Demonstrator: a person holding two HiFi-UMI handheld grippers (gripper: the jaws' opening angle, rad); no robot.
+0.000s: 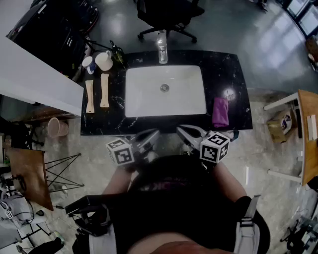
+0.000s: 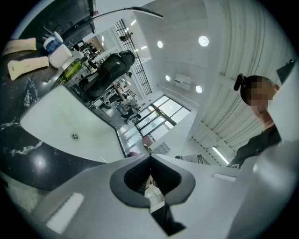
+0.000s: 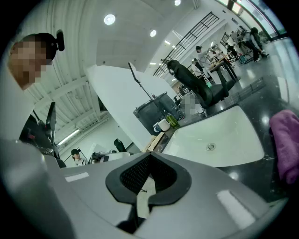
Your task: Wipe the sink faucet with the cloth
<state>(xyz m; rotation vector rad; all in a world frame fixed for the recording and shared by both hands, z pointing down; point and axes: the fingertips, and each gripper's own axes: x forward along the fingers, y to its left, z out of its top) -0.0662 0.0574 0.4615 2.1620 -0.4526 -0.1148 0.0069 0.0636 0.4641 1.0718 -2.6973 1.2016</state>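
A white sink (image 1: 144,99) is set in a black marble counter (image 1: 231,74). The chrome faucet (image 1: 162,52) stands at the sink's far edge. A purple cloth (image 1: 220,111) lies folded on the counter to the right of the sink, and shows at the right edge of the right gripper view (image 3: 286,140). My left gripper (image 1: 150,136) and right gripper (image 1: 185,133) are both held near the counter's front edge, apart from the cloth. Each is shut with nothing between its jaws (image 2: 150,161) (image 3: 148,158).
Two wooden brushes (image 1: 97,92), a white mug (image 1: 104,60) and a green bottle (image 1: 118,53) sit on the counter's left end. A black office chair (image 1: 166,15) stands behind the counter. A wooden table (image 1: 308,129) is at the right, a small stand (image 1: 27,173) at the left.
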